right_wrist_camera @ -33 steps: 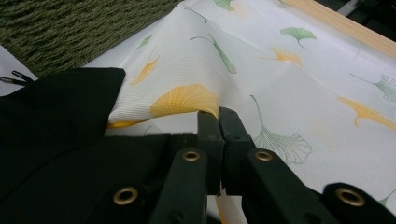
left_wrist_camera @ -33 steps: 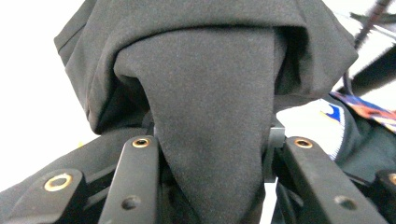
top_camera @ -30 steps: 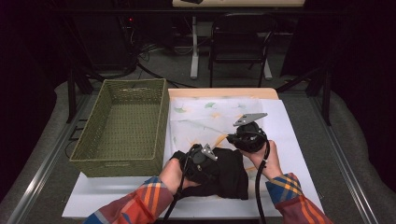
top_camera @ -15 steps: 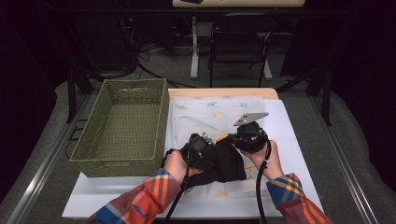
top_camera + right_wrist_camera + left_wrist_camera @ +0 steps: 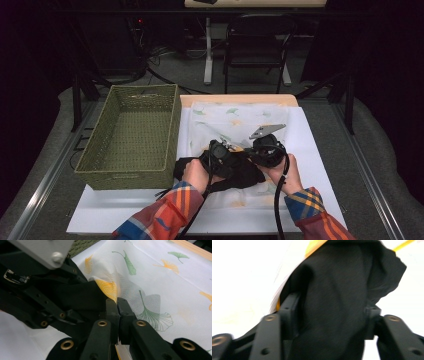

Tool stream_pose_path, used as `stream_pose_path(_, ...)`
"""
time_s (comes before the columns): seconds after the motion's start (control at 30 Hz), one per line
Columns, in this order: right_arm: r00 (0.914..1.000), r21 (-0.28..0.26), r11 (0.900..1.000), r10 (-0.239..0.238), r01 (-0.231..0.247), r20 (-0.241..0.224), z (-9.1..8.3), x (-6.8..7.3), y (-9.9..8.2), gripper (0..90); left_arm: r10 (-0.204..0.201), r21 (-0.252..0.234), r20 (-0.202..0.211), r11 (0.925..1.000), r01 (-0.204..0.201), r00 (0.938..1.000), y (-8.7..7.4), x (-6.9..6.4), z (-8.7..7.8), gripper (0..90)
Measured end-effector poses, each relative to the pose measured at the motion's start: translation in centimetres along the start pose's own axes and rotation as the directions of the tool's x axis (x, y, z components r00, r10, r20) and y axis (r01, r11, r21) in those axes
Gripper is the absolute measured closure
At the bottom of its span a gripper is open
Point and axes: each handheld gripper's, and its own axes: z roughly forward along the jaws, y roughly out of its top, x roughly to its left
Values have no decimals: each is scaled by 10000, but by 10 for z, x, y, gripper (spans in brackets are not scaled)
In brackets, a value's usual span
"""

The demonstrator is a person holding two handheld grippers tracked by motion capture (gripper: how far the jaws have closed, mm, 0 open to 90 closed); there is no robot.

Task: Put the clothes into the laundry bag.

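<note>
A black cloth [image 5: 245, 176] lies bunched on a white cloth printed with leaves [image 5: 235, 117], near the table's front. My left gripper [image 5: 224, 162] points down into the black cloth [image 5: 337, 285]. Its jaws have just been opening and now stand open [image 5: 330, 315], with a thick fold of black cloth loose between them. My right gripper [image 5: 257, 155] sits just to its right. Its jaws are shut [image 5: 117, 305] on a raised fold of the leaf-printed cloth [image 5: 155, 285], right beside the black cloth [image 5: 80, 298].
A green woven basket [image 5: 170, 127] with nothing in it stands at the left of the white board [image 5: 120, 210], close to my left hand. Chairs and cables fill the dark floor beyond the table. The left gripper's body [image 5: 32, 295] crowds the right gripper's left side.
My left hand has shifted a little away from me and to the right over the black cloth, which is bunched tighter now. The right hand has kept still.
</note>
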Motion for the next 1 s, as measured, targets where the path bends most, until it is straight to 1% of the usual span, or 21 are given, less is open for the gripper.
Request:
stream_pose_path(0.03, 10000, 18, 10000, 46, -46, 5, -1, 0, 0, 896, 6, -73, 140, 10000, -5, 9999, -2, 1, -1, 394)
stream_pose_path(0.1, 10000, 5, 10000, 95, -95, 12, -2, -1, -1, 895, 55, -94, 274, 9999, -53, 9996, -8, 3, -5, 354)
stream_pose_path(0.13, 10000, 29, 10000, 84, -84, -20, -3, -1, -2, 895, 179, -94, 405, 9998, -175, 9990, -11, 5, -8, 332)
stream_pose_path(0.17, 10000, 17, 10000, 58, -58, -13, -3, 0, -2, 895, 173, -210, 406, 9996, -165, 9990, -15, 5, -12, 313)
stream_pose_path(0.2, 10000, 6, 10000, 66, -66, -1, -4, 0, -2, 895, 296, -264, 457, 9992, -284, 9985, -18, 6, -16, 306)
stream_pose_path(0.23, 10000, 10, 10000, 36, -36, -18, -4, 1, -3, 894, 391, -271, 620, 9989, -375, 9973, -22, 7, -21, 291)
stream_pose_path(0.33, 9999, 46, 9999, 135, -135, -39, -3, 0, -3, 894, 615, -471, 652, 9972, -585, 9960, -33, 7, -33, 246)
stream_pose_path(0.4, 9999, 63, 9999, 130, -129, -36, -3, 0, -3, 893, 683, -647, 767, 9959, -634, 9947, -40, 9, -39, 229)
stream_pose_path(0.43, 9998, 69, 9998, 167, -166, -61, -2, -1, -4, 893, 610, -724, 860, 9959, -549, 9944, -43, 9, -42, 218)
stream_pose_path(0.5, 9998, 85, 9998, 206, -206, -45, -3, -1, -5, 893, 644, -863, 914, 9947, -565, 9937, -49, 10, -45, 211)
stream_pose_path(0.57, 9997, 106, 9996, 243, -243, -35, -3, 0, -6, 893, 594, -971, 1171, 9941, -481, 9913, -57, 10, -45, 199)
stream_pose_path(0.6, 9996, 125, 9996, 273, -272, -38, -3, 0, -6, 893, 573, -915, 1136, 9947, -470, 9919, -60, 9, -43, 197)
stream_pose_path(0.63, 9996, 129, 9995, 291, -291, -9, -3, 1, -7, 893, 712, -649, 983, 9958, -650, 9926, -61, 9, -41, 193)
stream_pose_path(0.7, 9996, 155, 9995, 279, -279, -19, -2, 1, -8, 893, 725, -700, 1043, 9954, -654, 9919, -65, 11, -39, 187)
stream_pose_path(0.73, 9997, 160, 9995, 257, -256, -41, -2, 1, -8, 893, 704, -630, 1084, 9960, -639, 9916, -67, 12, -38, 178)
stream_pose_path(0.77, 9998, 165, 9997, 202, -201, -50, -1, 2, -8, 893, 708, -775, 1139, 9950, -622, 9910, -68, 13, -37, 156)
stream_pose_path(0.83, 9997, 160, 9996, 233, -232, -84, 0, 2, -8, 893, 592, -759, 1191, 9958, -504, 9911, -68, 16, -33, 154)
stream_pose_path(0.9, 9996, 176, 9995, 272, -270, -100, 2, 1, -9, 892, 622, -840, 1309, 9951, -514, 9894, -66, 16, -27, 157)
stream_pose_path(0.93, 9995, 223, 9994, 285, -282, -138, 3, 1, -9, 892, 697, -833, 1295, 9948, -592, 9891, -64, 15, -24, 155)
stream_pose_path(0.97, 9996, 239, 9994, 263, -259, -138, 3, 1, -9, 892, 828, -965, 1368, 9929, -699, 9871, -63, 15, -21, 158)
stream_pose_path(1.0, 9995, 242, 9993, 278, -274, -150, 3, 1, -10, 892, 860, -967, 1478, 9927, -721, 9853, -62, 15, -18, 158)
